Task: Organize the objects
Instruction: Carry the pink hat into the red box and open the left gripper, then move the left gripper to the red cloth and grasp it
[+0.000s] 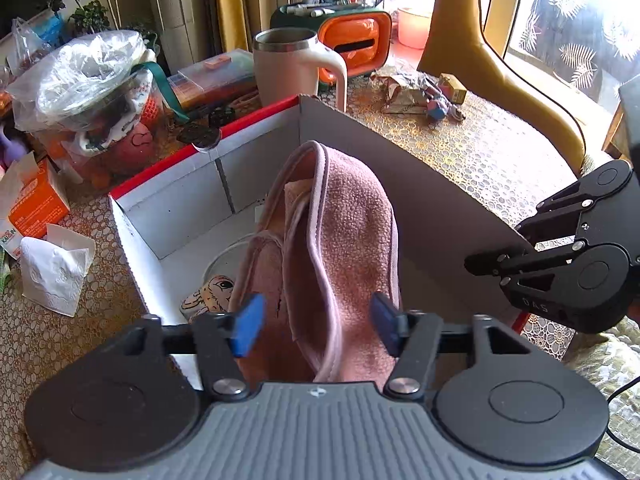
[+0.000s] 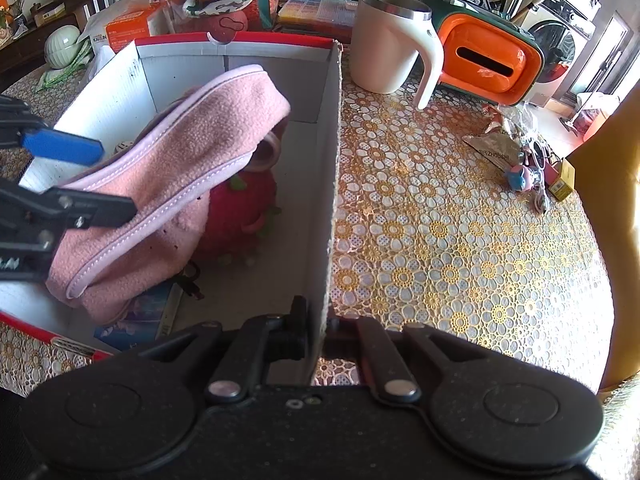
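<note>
A pink fleece piece with lilac piping [image 1: 340,240] [image 2: 180,168] stands slumped inside the white cardboard box with a red rim [image 1: 180,196] [image 2: 332,160]. My left gripper [image 1: 316,326] [image 2: 116,178] is open over the box. The fleece lies loosely between its blue pads [image 1: 248,324]. My right gripper [image 2: 320,324] [image 1: 496,248] is shut on the box's right-hand wall near the front corner. Under the fleece lie a red plush strawberry [image 2: 240,216], a bunny-printed thing [image 1: 208,292] and a flat booklet [image 2: 140,316].
Behind the box stand a cream mug [image 1: 292,68], an orange-fronted case [image 1: 356,44] and a bag-covered tub [image 1: 88,88]. A tissue [image 1: 56,268] and orange carton [image 1: 36,200] lie left. Wrappers and a small toy [image 1: 420,96] lie right, by a yellow chair [image 1: 500,64].
</note>
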The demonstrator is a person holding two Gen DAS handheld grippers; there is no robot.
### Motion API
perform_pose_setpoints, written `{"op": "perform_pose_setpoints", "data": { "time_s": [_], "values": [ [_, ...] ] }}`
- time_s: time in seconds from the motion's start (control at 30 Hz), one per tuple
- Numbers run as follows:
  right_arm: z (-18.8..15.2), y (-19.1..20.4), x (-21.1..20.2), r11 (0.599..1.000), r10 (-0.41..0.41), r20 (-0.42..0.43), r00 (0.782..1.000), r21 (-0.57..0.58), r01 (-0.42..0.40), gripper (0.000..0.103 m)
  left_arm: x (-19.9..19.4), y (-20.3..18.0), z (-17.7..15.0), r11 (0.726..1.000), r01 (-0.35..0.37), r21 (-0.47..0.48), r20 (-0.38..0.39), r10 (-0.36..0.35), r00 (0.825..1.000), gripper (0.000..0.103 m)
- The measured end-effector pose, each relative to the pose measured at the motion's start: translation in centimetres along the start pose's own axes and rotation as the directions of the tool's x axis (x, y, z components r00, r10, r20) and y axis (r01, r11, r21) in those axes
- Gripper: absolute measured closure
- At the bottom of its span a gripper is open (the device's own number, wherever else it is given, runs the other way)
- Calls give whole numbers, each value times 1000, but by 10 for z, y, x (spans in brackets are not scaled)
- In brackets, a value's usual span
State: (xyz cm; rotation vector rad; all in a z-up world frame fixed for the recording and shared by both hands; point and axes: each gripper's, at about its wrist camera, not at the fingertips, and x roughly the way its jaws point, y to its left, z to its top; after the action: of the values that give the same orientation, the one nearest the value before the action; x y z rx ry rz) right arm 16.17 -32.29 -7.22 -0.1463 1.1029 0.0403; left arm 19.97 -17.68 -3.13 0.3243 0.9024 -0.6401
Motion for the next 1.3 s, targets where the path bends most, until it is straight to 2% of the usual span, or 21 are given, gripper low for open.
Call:
{"op": "perform_pose_setpoints", "data": {
  "time_s": [0.2,0.4,0.57,0.63,0.8,0.97,1.03,1.1,1.3],
  "values": [
    [-1,0,-5,1000,-4,4,1000,0,4,97,-23,6,-10,1000,16,-13,33,-15,999,39],
    [-1,1,-9,1000,-7,8,1000,4,6,97,-63,24,-22,999,8,-34,85,-5,996,36],
    [0,0,-14,1000,-5,16,1000,4,5,97,-100,49,-39,998,-30,-59,126,37,991,31],
    [0,-1,-15,1000,-4,19,1000,6,4,97,-112,60,-49,996,-47,-76,130,56,990,30],
    [-1,-1,-17,1000,-6,23,1000,5,6,97,-132,90,-79,986,-94,-135,122,111,986,21],
    [-2,0,-16,1000,-11,22,1000,1,11,97,-133,111,-111,972,-131,-195,90,150,985,18],
    [-1,0,-16,1000,-12,20,1000,1,12,97,-126,113,-122,970,-129,-205,73,146,987,12],
    [-2,1,-15,1000,-15,18,1000,0,15,97,-117,111,-131,970,-128,-206,60,143,988,2],
    [-2,3,-14,1000,-21,14,1000,-3,21,97,-78,104,-151,971,-104,-215,23,112,993,1]
  ]
}}
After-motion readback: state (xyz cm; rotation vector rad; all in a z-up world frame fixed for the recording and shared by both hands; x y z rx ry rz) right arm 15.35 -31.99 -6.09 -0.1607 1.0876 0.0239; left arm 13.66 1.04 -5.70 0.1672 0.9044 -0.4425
